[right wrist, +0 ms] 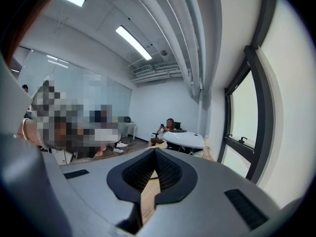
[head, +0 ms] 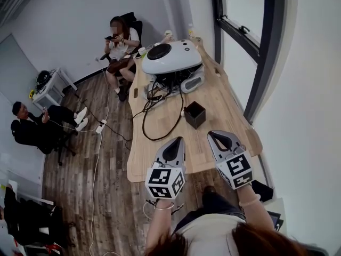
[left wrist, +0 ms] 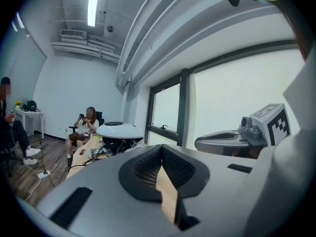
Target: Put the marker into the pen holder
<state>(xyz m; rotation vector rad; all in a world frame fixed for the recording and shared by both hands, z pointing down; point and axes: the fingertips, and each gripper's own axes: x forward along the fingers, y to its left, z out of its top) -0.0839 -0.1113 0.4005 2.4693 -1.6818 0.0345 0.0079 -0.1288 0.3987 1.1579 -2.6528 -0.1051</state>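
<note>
A black square pen holder (head: pixel 195 114) stands on the wooden table (head: pixel 224 108), near its middle. A small pale object (head: pixel 183 112) lies just left of the holder; I cannot tell whether it is the marker. My left gripper (head: pixel 178 142) hovers over the table's near edge, its jaws shut with nothing between them (left wrist: pixel 161 150). To its right, my right gripper (head: pixel 216 135) is held level with it, also shut and empty (right wrist: pixel 155 153). Both point toward the holder from short of it. The right gripper (left wrist: pixel 247 135) shows in the left gripper view too.
A white domed device (head: pixel 171 56) sits at the table's far end, with black cables (head: pixel 160 97) trailing toward the holder. One person sits in a chair (head: pixel 120 41) beyond the table, and another (head: pixel 32 124) sits at the left. A window frame (head: pixel 261 47) runs along the right.
</note>
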